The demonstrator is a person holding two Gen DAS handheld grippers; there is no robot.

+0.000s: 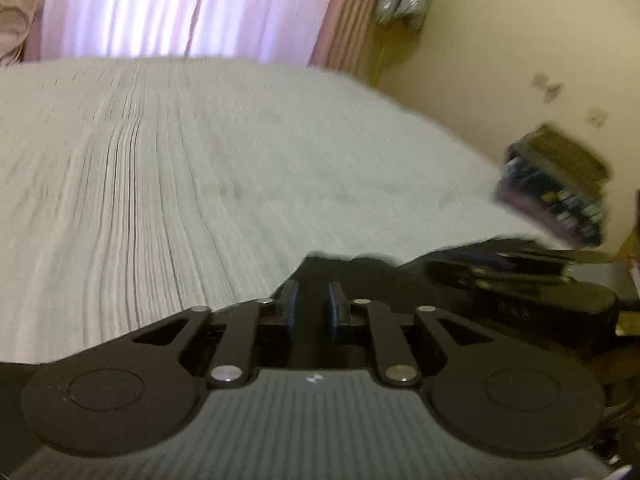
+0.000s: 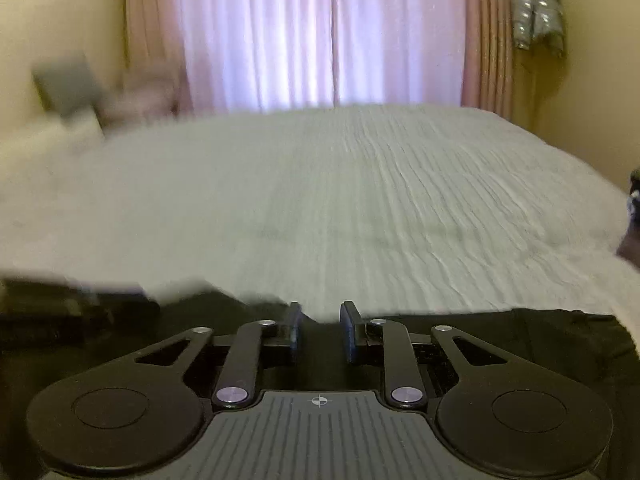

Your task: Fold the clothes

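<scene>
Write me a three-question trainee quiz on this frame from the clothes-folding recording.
1. True or false: the black garment lies at the near edge of the bed.
2. What is between the fingers of the left tool? A) black cloth B) a pillow C) nothing
3. Which item hangs on the wall right of the curtains?

Key: 1 true. 2 A, though blur hides how firmly it grips. 3 a shiny silver jacket.
</scene>
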